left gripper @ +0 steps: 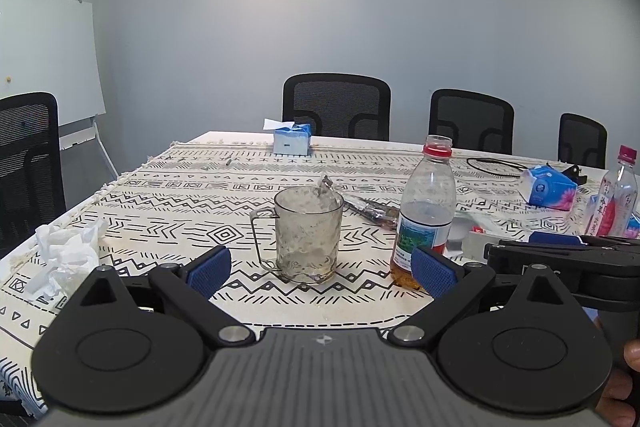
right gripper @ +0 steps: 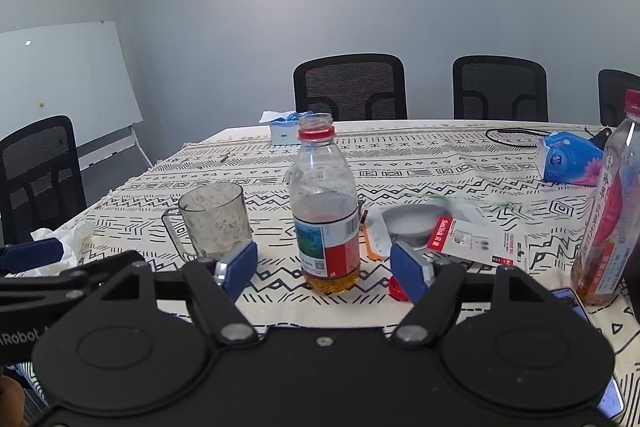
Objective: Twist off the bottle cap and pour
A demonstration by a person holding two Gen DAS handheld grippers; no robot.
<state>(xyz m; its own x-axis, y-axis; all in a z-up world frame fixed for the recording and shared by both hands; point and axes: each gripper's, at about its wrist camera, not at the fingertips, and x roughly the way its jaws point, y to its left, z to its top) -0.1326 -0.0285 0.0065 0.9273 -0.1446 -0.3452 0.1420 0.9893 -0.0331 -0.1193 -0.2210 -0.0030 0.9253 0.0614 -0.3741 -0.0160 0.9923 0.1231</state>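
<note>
A clear plastic bottle with a red neck ring stands uncapped on the patterned tablecloth, a little amber liquid at its bottom; it also shows in the right wrist view. Its red cap lies on the cloth just right of the bottle, partly behind my right finger. A glass mug with a wire handle stands left of the bottle, also in the right wrist view. My left gripper is open, just in front of the mug. My right gripper is open, just in front of the bottle, not touching it.
A second capped bottle with a pink label stands at the right. A SanDisk package and blue tissue packs lie behind. Crumpled tissue lies at the left edge. Black chairs line the far side.
</note>
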